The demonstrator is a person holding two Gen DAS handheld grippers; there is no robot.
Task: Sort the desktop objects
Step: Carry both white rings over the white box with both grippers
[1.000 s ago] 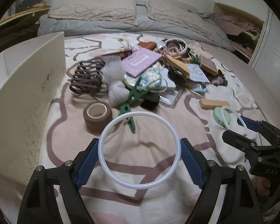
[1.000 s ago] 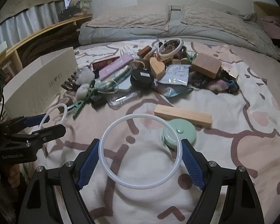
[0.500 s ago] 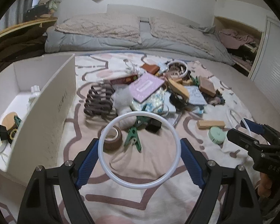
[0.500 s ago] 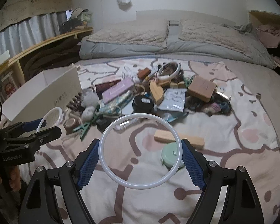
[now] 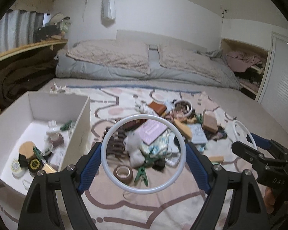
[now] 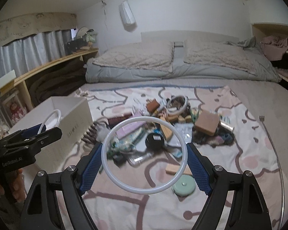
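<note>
Each of your grippers holds a white ring. The left gripper (image 5: pixel 143 154) has its blue pads pressed against the two sides of its white ring (image 5: pixel 109 138), which stands up between the fingers in the air above the bedspread (image 5: pixel 163 207). Your right gripper (image 6: pixel 144 153) clamps its own white ring (image 6: pixel 183 143) the same way, pads tight on both sides.

Beyond the rings lies the pile of things to sort, spread over the middle of the bedspread. In the left wrist view you look through the ring at a roll of brown tape (image 5: pixel 123 173) with a green clothes peg (image 5: pixel 142 173) just beside it, and farther back a pink booklet (image 5: pixel 152 131) resting on the heap. In the right wrist view a round mint-green case (image 6: pixel 182 186) lies close to the gripper, touching a wooden block (image 6: pixel 172 169) behind it. A brown square box (image 6: pixel 206 124) sits on the far right of the pile, and a round black tin (image 6: pixel 155 139) shows near its middle.

To the left of the pile stands an open white box (image 5: pixel 77 134). Several small items already lie on its floor, too blurred to name.

Behind everything, two pillows (image 5: pixel 113 54) rest at the head of the bed.
</note>
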